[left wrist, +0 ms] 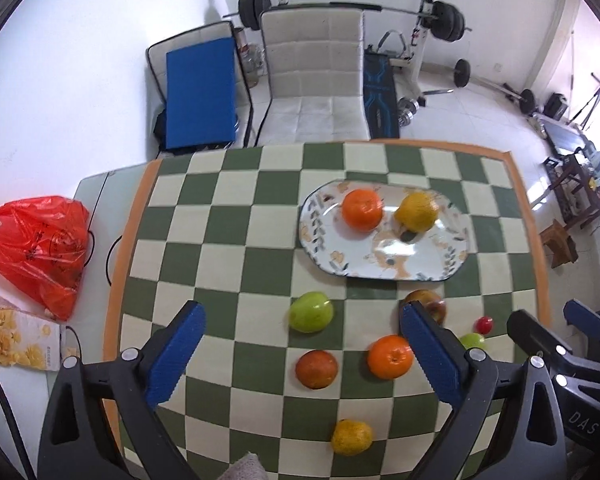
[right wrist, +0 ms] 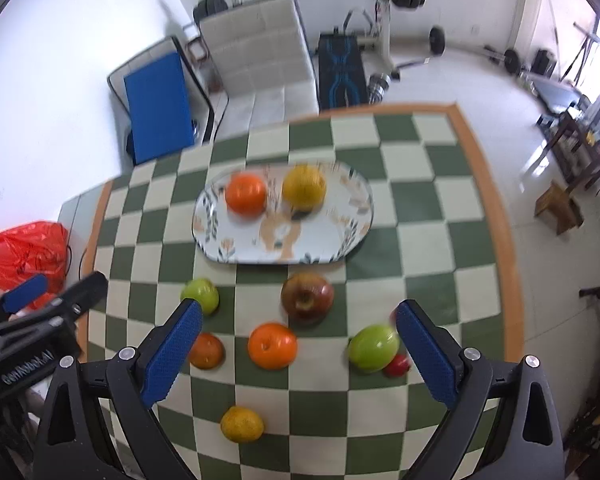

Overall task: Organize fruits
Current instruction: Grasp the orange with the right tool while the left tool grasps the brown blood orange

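Both grippers hang over the table's near edge, the left gripper (left wrist: 300, 344) and right gripper (right wrist: 298, 340) spread wide, grasping nothing. Two fruits sit on the plate (right wrist: 332, 236); the other fruits lie loose on the checked cloth (right wrist: 420, 216).

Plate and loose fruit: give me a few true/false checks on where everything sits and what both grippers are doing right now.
1. The plate holds two fruits, an orange and a yellow fruit. True.
2. The red apple lies on the plate. False: it sits on the checkered cloth, just in front of the plate.
3. The left gripper is shut on a green apple. False: it is open and holds nothing.
4. The right gripper is open and empty. True.
5. A small yellow citrus lies nearest the camera, off the plate. True.
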Demonstrator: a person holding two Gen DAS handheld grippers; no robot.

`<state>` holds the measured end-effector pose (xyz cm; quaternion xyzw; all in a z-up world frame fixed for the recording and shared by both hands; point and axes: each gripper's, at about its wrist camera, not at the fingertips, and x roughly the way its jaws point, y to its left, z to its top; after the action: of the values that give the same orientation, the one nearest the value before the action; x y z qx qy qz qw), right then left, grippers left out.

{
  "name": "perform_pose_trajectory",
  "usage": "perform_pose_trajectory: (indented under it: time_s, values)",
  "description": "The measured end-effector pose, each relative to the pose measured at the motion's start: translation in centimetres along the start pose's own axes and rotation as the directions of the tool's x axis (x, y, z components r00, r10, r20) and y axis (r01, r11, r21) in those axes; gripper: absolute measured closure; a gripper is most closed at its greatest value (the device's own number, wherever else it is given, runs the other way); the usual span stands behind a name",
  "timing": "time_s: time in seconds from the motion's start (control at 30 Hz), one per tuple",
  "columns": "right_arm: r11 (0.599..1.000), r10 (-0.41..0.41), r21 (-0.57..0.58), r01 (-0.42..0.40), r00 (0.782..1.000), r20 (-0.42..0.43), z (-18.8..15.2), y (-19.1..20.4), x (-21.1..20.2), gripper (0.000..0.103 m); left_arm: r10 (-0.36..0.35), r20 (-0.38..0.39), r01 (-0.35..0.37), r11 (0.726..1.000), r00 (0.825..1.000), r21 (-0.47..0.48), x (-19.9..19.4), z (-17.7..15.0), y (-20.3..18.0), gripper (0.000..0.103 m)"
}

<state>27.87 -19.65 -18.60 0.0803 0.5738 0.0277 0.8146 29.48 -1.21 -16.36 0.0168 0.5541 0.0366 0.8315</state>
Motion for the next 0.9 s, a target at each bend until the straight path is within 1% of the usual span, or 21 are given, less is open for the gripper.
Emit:
perform_pose_trajectory:
  time_s: [0.1, 0.13, 0.17, 0.27, 0.33, 0.4, 0.43, 0.47, 0.53, 0.6, 0.67, 0.77, 0.83, 0.87, 0.9]
  values:
    - [1.000, 0.026, 0.000, -0.026, 0.994, -0.109, -1.6, 0.2, 5.5, 0.004, 0.045, -0.065, -0.046, 0.999, 0.997, -0.016, 2.7, -0.9, 1.0, 0.003]
    - [1.000, 0.031, -0.002, -0.031, 0.987, -0.155, -2.1, 0.4, 7.6, 0.008, 0.060, -0.091, -0.062, 0.998, 0.994, -0.020, 3.7, -1.4, 1.4, 0.003]
    - [1.000, 0.029, -0.006, -0.030, 0.982, -0.187, -2.7, 0.7, 9.4, 0.016, 0.077, -0.123, -0.081, 0.996, 0.989, -0.023, 4.9, -1.9, 1.8, 0.003]
    - [0.999, 0.012, -0.039, -0.023, 0.966, -0.258, -3.8, 1.9, 13.7, 0.020, 0.112, -0.212, -0.120, 0.992, 0.971, -0.025, 8.0, -3.4, 3.0, 0.003]
    - [0.997, -0.007, -0.074, -0.016, 0.954, -0.301, -4.5, 2.9, 16.2, 0.023, 0.120, -0.263, -0.132, 0.991, 0.957, -0.027, 9.6, -4.4, 3.6, 0.003]
    - [0.995, -0.017, -0.097, -0.016, 0.943, -0.333, -5.1, 3.7, 18.4, 0.027, 0.123, -0.297, -0.136, 0.990, 0.947, -0.025, 10.9, -5.1, 3.8, 0.003]
    - [0.993, -0.027, -0.114, -0.014, 0.935, -0.353, -5.4, 4.0, 19.4, 0.033, 0.118, -0.314, -0.132, 0.991, 0.942, -0.025, 11.6, -5.4, 3.9, 0.003]
    - [0.993, -0.014, -0.111, -0.028, 0.932, -0.362, -5.6, 4.1, 19.9, 0.036, 0.109, -0.334, -0.125, 0.992, 0.936, -0.028, 12.2, -5.6, 3.9, 0.003]
    - [0.993, -0.001, -0.109, -0.041, 0.931, -0.366, -6.0, 4.0, 20.2, 0.036, 0.086, -0.360, -0.104, 0.994, 0.929, -0.031, 13.1, -5.9, 3.8, 0.003]
    - [0.993, -0.022, -0.115, -0.023, 0.927, -0.374, -6.5, 3.5, 20.0, 0.036, 0.064, -0.385, -0.080, 0.996, 0.921, -0.027, 14.1, -6.1, 3.3, 0.003]
    - [0.995, -0.008, -0.094, -0.032, 0.917, -0.399, -7.4, 2.3, 19.5, 0.036, 0.037, -0.412, -0.048, 0.999, 0.911, -0.017, 15.2, -6.3, 2.7, 0.003]
    - [0.997, 0.004, -0.065, -0.035, 0.903, -0.429, -8.8, 0.4, 19.0, 0.036, -0.013, -0.457, 0.007, 1.000, 0.889, -0.014, 17.0, -6.8, 1.6, 0.003]
    - [0.999, 0.016, -0.037, -0.036, 0.896, -0.443, -9.7, -0.5, 18.8, 0.036, -0.040, -0.471, 0.042, 0.999, 0.881, -0.006, 18.0, -7.0, 0.8, 0.004]
    - [0.999, 0.026, -0.020, -0.039, 0.894, -0.447, -10.0, -0.9, 18.8, 0.036, -0.048, -0.477, 0.056, 0.998, 0.877, 0.002, 18.5, -7.0, 0.3, 0.008]
    - [0.999, 0.040, -0.005, -0.047, 0.893, -0.448, -10.4, -1.1, 18.9, 0.036, -0.052, -0.485, 0.067, 0.998, 0.873, 0.013, 18.9, -7.1, -0.1, 0.015]
